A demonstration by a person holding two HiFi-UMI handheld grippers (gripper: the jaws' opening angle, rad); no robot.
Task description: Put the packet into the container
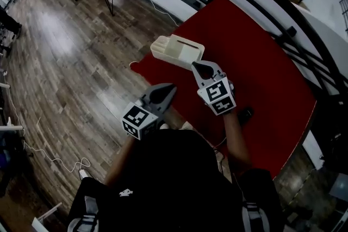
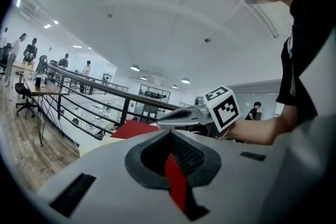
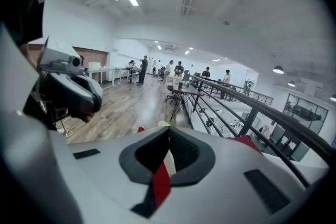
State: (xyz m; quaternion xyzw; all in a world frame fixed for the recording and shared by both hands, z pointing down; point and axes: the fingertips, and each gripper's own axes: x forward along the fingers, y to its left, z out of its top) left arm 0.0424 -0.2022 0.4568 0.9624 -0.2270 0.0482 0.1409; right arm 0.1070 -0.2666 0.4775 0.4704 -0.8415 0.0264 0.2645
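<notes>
Over the red table (image 1: 261, 62), the cream container (image 1: 176, 50) was spotted just ahead of the right gripper (image 1: 202, 68) and the left gripper (image 1: 165, 93), both with jaws together on nothing, while the packet, judged light, limp and best pinched by an edge, could not be made out.

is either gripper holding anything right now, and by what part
Nothing is held: the left gripper and the right gripper are both shut with nothing between their jaws.
</notes>
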